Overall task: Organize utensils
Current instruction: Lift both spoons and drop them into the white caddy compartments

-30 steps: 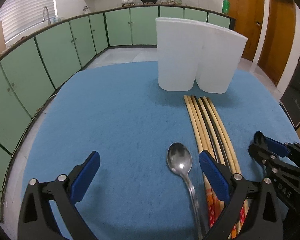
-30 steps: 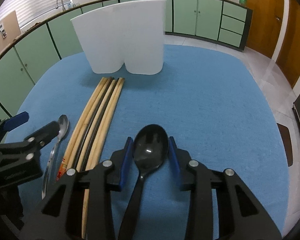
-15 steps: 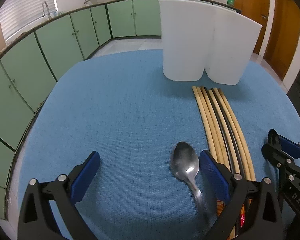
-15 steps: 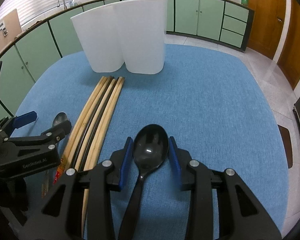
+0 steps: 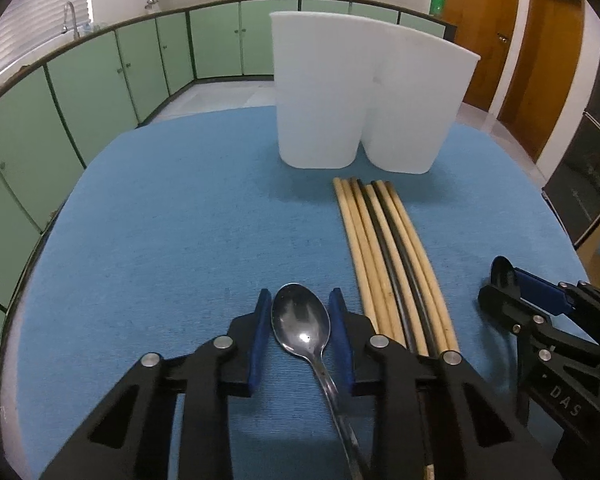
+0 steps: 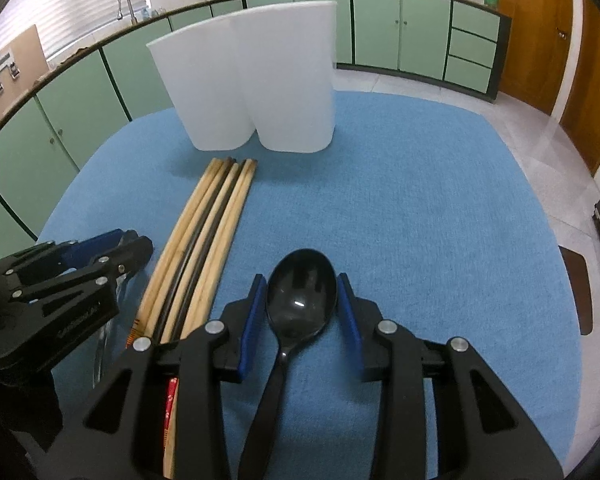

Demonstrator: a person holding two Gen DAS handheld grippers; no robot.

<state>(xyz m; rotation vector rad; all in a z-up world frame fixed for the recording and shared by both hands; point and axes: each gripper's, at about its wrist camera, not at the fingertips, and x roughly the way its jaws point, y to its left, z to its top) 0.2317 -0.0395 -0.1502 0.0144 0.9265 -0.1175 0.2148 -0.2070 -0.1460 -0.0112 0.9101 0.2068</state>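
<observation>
blue cloth bearing chopsticks: left gripper, wide apart a moment ago, now clamps the metal spoon; right gripper still clamps the black spoon, both ready for the white holder.

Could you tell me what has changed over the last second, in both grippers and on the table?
The left gripper has narrowed from wide open and shifted right, so its fingers now closely flank the metal spoon. The right gripper still flanks the black spoon as before. The chopsticks and white holder have not moved on the blue cloth.
</observation>
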